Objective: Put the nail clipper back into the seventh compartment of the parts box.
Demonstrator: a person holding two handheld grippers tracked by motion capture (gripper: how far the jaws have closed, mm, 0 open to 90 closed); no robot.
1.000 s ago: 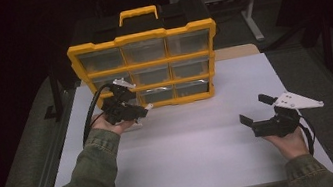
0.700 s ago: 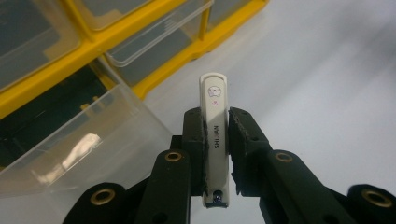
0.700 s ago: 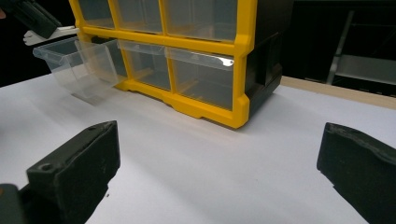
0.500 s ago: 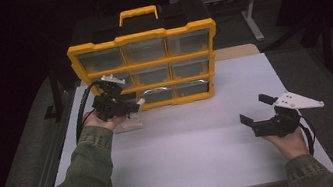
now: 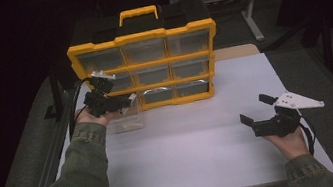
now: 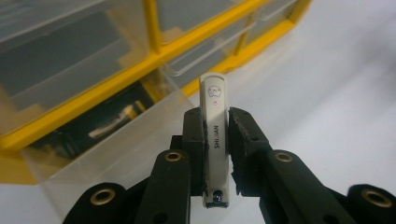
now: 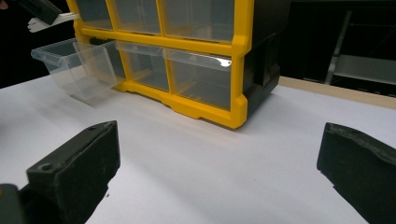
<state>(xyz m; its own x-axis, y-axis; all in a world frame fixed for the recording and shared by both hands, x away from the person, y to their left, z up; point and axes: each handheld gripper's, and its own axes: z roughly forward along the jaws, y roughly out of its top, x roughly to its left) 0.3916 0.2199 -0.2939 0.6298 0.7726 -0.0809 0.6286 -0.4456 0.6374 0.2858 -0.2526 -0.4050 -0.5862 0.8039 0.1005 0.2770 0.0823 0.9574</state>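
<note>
We see the drawer cabinet [image 5: 146, 69] standing at the far side of the table [image 5: 196, 164], left of centre. One drawer [image 5: 123, 120] is pulled out at its lower left corner, resting on the table. Our left gripper [image 5: 125, 100] hangs just above that drawer, a small flat clip [image 6: 215, 140] between its jaws. Our right gripper [image 5: 254, 110] sits well apart, near the table's right edge.

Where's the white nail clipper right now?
Clamped in the left gripper: the white nail clipper is over the pulled-out clear drawer at the yellow organizer's lower left.

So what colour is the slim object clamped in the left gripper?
White, with small printed lettering and a tiny face design; the slim object shows best in the left gripper view.
</note>
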